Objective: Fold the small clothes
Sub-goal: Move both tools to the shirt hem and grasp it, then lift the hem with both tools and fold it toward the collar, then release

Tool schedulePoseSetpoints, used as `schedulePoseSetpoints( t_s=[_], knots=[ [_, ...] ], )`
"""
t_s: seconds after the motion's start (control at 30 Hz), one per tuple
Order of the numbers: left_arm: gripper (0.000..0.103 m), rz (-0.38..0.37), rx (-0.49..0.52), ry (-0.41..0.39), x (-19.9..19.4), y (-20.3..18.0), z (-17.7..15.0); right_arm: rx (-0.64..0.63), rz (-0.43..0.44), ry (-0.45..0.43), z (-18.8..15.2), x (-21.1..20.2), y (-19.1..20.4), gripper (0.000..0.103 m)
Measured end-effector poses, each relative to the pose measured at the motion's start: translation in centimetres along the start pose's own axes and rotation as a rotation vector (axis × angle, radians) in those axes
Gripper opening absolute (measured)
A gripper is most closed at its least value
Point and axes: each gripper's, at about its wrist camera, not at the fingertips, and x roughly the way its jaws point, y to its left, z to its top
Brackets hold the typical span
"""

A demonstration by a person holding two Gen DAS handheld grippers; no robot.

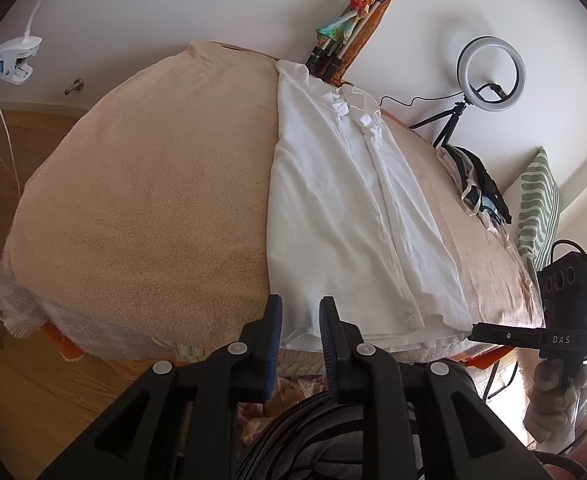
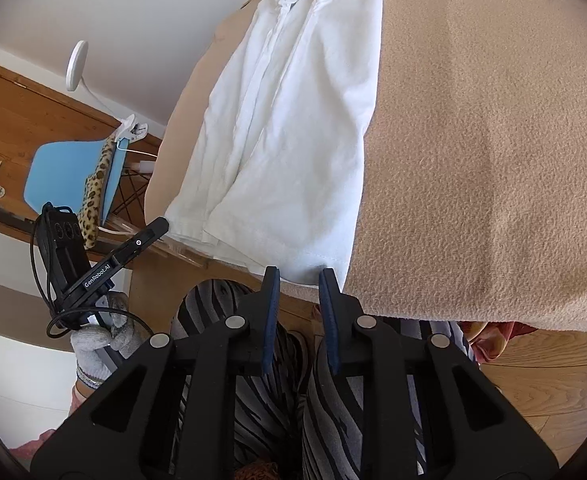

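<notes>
1. While the white shirt [image 1: 353,216] lies flat on the tan blanket [image 1: 153,200], the left gripper [image 1: 300,308] waits open and empty at its near hem.
2. Over the shirt's near corner, the right gripper [image 2: 299,278] is open too, holding nothing.

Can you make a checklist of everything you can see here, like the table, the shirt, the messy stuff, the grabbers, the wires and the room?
Surface: table covered by a beige blanket.
Job's things: white shirt, lying lengthwise, sides folded in, collar at the far end, hem at the near edge.
Clutter: pile of clothes at the far right of the table.
Grippers: left gripper open, at the shirt's hem, holding nothing; right gripper open, at the hem's other corner, holding nothing.
Cables: black cable from the ring light; white cord from the clip lamp.
Surroundings: striped pillow, blue chair, wood floor, white wall.
</notes>
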Motion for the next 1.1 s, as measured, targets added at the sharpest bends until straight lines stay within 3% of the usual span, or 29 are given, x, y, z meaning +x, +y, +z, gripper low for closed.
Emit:
schedulePoseSetpoints(
  t_s=[0.03,0.13,0.17,0.2,0.37,0.4,0.43,0.47,0.6,0.67,0.73,0.9,1.1],
  knots=[
    [0.047,0.003,-0.011,-0.004,-0.1,0.1,0.1,-0.003,-0.006,-0.014,0.1,-0.4,0.0,0.028],
    [0.046,-0.002,-0.039,0.017,0.8,0.4,0.7,0.030,0.008,-0.039,0.6,-0.7,-0.4,0.036],
    [0.043,-0.009,-0.049,0.030,1.2,0.5,0.8,0.043,0.017,-0.033,0.8,-0.6,-0.7,0.036],
    [0.030,-0.012,-0.055,0.045,1.6,0.6,0.9,0.056,0.020,-0.028,0.9,-0.4,-1.1,0.036],
    [0.004,-0.034,-0.049,0.057,2.7,0.5,0.7,0.065,0.017,-0.007,1.2,0.7,-1.4,0.035],
    [0.002,-0.041,-0.051,0.052,2.5,0.5,0.8,0.054,0.006,-0.002,1.3,0.9,-1.1,0.025],
    [0.002,-0.051,-0.059,0.042,2.2,0.5,0.8,0.048,0.006,0.011,1.3,1.1,-1.0,0.008],
    [0.002,-0.063,-0.072,0.030,1.6,0.7,0.8,0.049,0.009,0.023,1.3,1.4,-0.9,0.007],
    [0.001,-0.083,-0.080,-0.053,-0.9,1.1,0.5,0.058,0.016,-0.012,1.1,0.3,-0.8,0.006],
    [0.001,-0.042,-0.049,-0.016,0.3,1.3,0.1,0.076,0.019,-0.033,0.9,0.1,-1.1,0.005],
    [0.001,-0.050,-0.072,0.025,1.6,1.8,-0.4,0.094,0.008,-0.010,0.8,1.0,-1.6,0.005],
    [0.001,-0.067,-0.078,-0.011,0.7,1.9,-0.2,0.100,0.050,-0.036,1.0,-0.2,-1.7,0.005],
    [0.001,-0.078,-0.080,0.030,1.3,2.1,0.1,0.071,0.033,-0.005,1.2,0.7,-1.6,0.008]
  ],
)
